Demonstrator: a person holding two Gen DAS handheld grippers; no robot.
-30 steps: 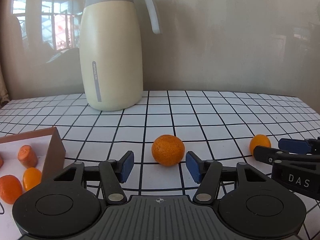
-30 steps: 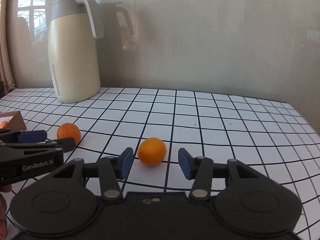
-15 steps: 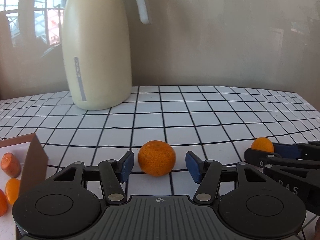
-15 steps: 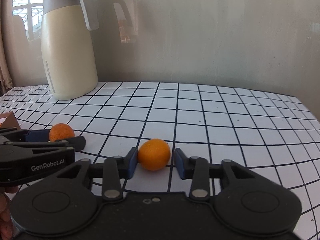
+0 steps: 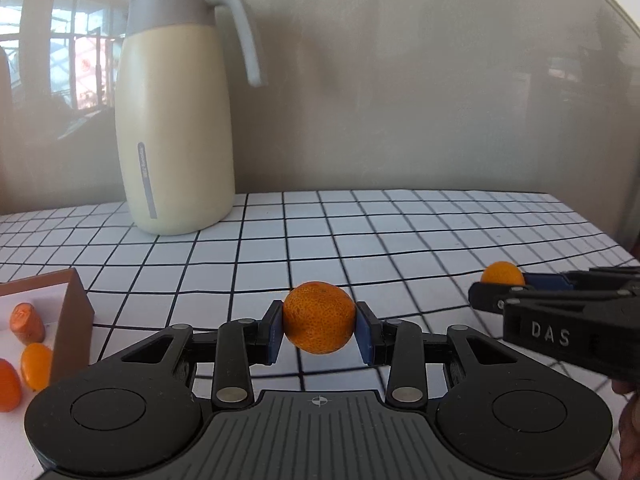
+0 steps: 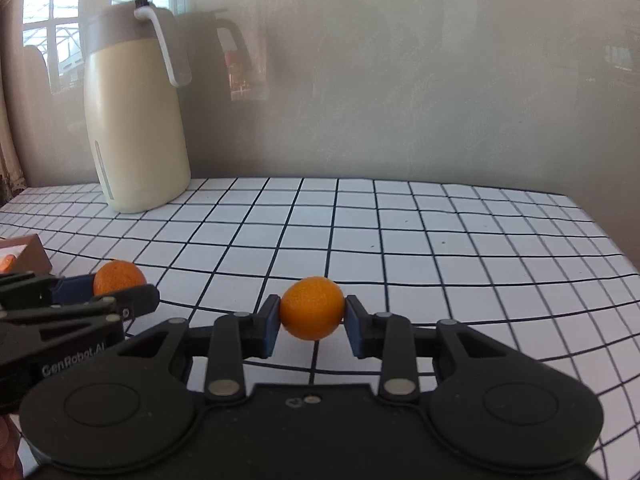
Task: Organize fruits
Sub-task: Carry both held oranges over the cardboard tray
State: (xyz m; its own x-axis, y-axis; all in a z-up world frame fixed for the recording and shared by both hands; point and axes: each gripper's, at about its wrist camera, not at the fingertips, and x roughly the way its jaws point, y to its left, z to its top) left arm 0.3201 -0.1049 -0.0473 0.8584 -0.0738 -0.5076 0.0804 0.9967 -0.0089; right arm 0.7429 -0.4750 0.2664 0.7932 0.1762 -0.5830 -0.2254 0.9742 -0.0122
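The left gripper [image 5: 319, 330] jaws are closing on a mandarin [image 5: 319, 317]; the right gripper [image 6: 310, 320] jaws are clamped on a smaller orange [image 6: 311, 307]. Squeeze gently, lift straight off the table [image 5: 400, 236], and carry both to the box [image 5: 70, 320] left of the jaws.

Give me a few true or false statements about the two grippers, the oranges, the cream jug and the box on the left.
1. The left gripper has a rough-skinned orange mandarin between its blue pads. True; its jaws are closing on it.
2. The right gripper is empty. False: its pads press on a smooth round orange fruit.
3. The tall cream thermos jug lies on its side. False: it stands upright on the white grid-patterned tablecloth.
4. The brown-walled cardboard box at the left holds several orange pieces. True.
5. The jug's handle is black. False: it is pale grey.
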